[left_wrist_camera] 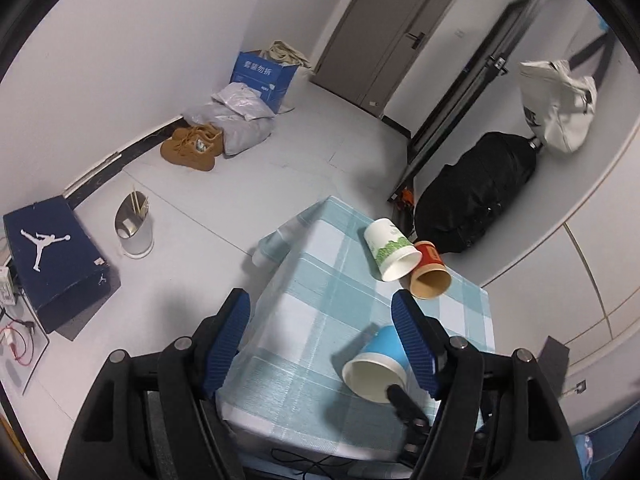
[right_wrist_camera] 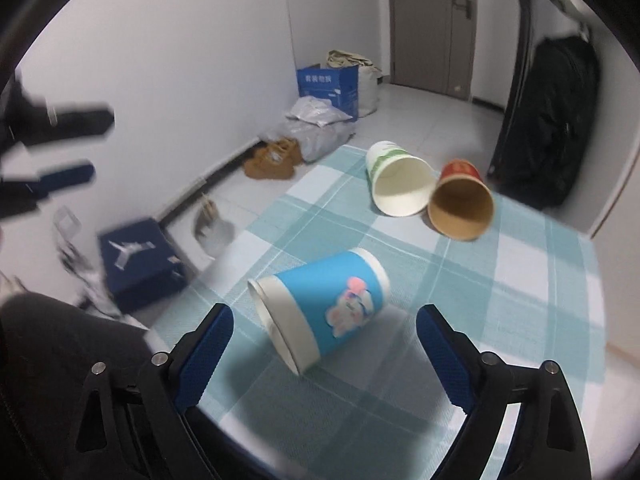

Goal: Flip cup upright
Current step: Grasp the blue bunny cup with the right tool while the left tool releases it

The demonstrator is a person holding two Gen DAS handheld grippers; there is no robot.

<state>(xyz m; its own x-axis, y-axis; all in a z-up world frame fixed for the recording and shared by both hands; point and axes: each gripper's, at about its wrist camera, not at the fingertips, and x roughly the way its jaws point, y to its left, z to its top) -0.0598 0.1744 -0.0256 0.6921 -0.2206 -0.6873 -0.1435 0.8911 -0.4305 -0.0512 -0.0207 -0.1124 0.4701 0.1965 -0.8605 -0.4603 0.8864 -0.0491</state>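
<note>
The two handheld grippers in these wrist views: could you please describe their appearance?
The left gripper and right gripper look alike: matte black angular plastic frames with triangular cut-outs and silver round bolt heads at the joints. Their fingers carry bright blue ribbed pads. No markings or sleeves are visible.
</note>
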